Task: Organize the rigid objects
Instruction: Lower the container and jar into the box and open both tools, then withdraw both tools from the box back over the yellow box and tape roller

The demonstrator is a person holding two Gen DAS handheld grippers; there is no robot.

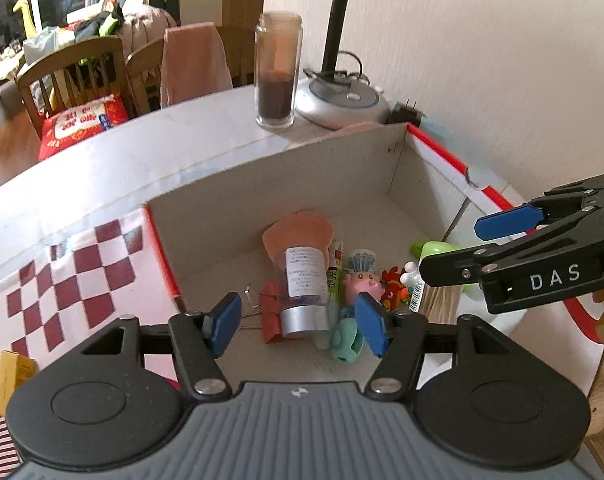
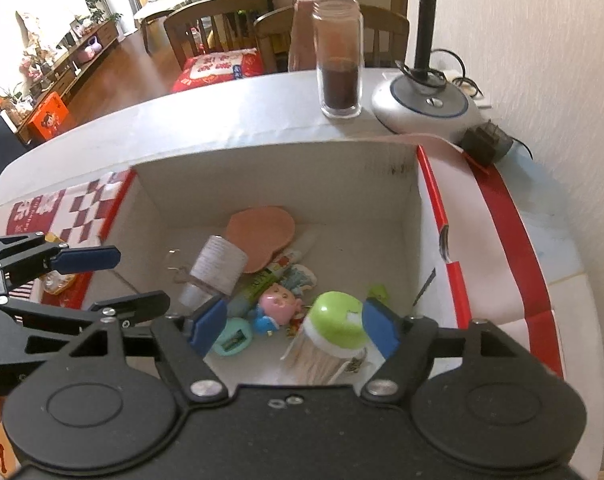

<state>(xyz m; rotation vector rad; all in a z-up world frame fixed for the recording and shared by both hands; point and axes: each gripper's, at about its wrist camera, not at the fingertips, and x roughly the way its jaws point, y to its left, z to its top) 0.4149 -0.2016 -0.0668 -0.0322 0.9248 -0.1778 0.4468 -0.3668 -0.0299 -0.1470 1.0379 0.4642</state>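
I am holding both grippers over the big white cardboard box with red edges [image 1: 397, 168], which is filling the middle of both views. My left gripper [image 1: 302, 322] and my right gripper [image 2: 292, 326] are standing open, gripping nothing. Below them are lying the clear bottle with silver cap [image 1: 303, 280] and the green-lidded toothpick jar [image 2: 333, 332]. I think I should be rising straight, keeping clear of the box walls; above the rim there is free room.

The right claw [image 1: 447, 250] bears white letters "DAS" on its black body; other labels are too blurred to read.
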